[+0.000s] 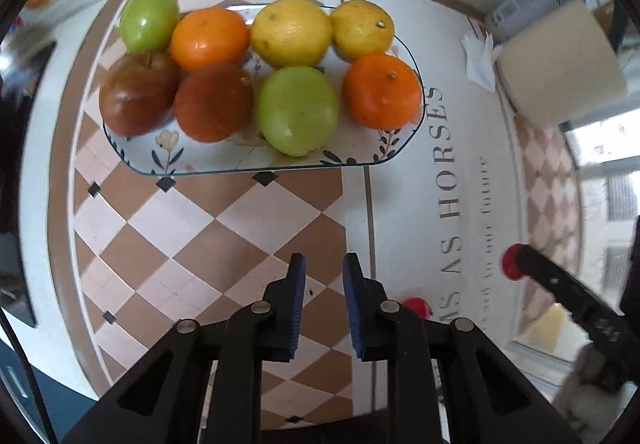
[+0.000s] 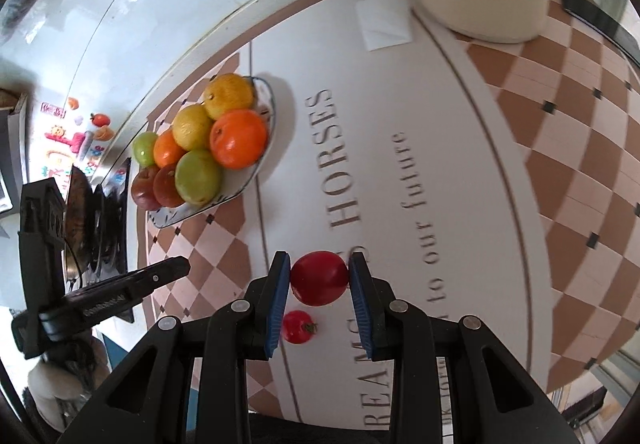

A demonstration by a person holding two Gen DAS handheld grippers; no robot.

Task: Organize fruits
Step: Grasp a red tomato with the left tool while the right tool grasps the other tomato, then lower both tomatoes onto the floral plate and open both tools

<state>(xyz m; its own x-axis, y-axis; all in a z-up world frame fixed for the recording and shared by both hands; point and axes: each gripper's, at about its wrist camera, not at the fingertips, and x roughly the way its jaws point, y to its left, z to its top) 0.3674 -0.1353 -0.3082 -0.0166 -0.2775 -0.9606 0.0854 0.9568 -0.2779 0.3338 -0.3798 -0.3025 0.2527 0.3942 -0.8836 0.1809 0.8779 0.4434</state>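
Second red fruit (image 2: 298,326) under gripped one (image 2: 319,278)

the left wrist fisheye looks steeply down past its own black, blue-padded left gripper (image 1: 323,276) at the checked brown and cream tablecloth (image 1: 208,228), with the oblong floral-rimmed plate of fruit (image 1: 168,160) near, in the upper half of the frame. the right wrist fisheye looks down from farther off, and the same plate (image 2: 240,184) sits small at middle left. both views share the plate and the printed lettering.
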